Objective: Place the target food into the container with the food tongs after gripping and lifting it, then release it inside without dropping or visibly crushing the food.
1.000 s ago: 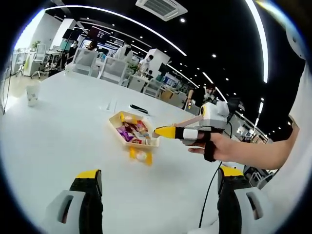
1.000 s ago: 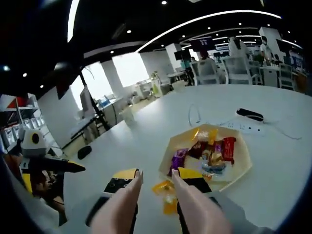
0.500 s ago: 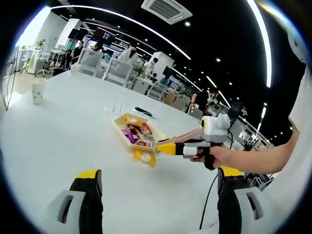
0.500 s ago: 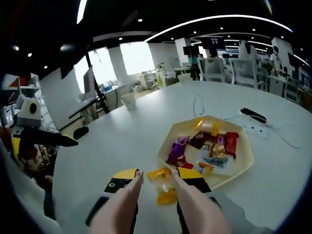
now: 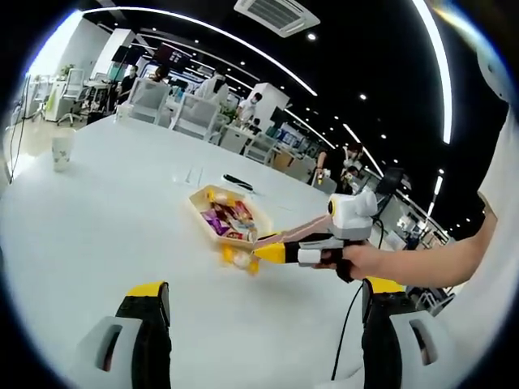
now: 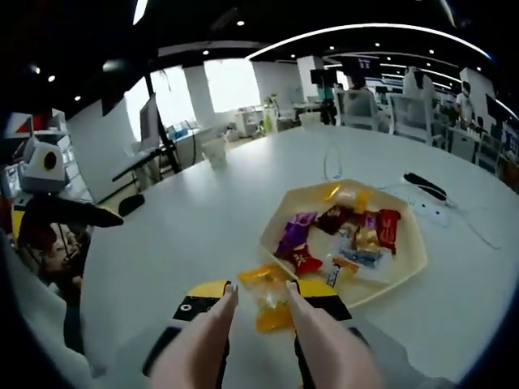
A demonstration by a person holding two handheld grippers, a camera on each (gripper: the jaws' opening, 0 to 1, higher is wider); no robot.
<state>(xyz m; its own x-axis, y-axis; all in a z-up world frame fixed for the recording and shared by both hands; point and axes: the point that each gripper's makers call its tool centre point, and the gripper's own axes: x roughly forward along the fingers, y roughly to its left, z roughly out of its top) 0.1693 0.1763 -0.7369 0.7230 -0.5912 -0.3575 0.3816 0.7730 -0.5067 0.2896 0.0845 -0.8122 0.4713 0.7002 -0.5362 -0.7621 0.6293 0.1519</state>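
Two pink tongs (image 6: 259,332) ran forward along the right gripper (image 6: 259,296), tips slightly apart on either side of an orange-wrapped sweet (image 6: 268,300); not closed on it. Sweet lay on the white tabletop (image 6: 162,235), just beside the near edge of the tray (image 6: 405,267), outside it. Could not tell whether the tong tips touched the wrapper. Pale hexagonal tray held a heap of wrapped sweets (image 6: 340,235) in purple, red, gold and blue. Beyond the tray, a black object (image 6: 426,185) and a thin cable (image 6: 328,166) on the tabletop, and a paper cup (image 6: 214,151) further back.

Left gripper (image 5: 259,312) hung well short of the tray, its jaws spread wide with nothing between them, above bare tabletop. Ahead of them, seen from the left gripper view, a hand (image 5: 357,261) held the right gripper, yellow tip down at the sweet next to the tray. Paper cup stood far off at the left edge, office chairs (image 5: 174,113) behind the tabletop.
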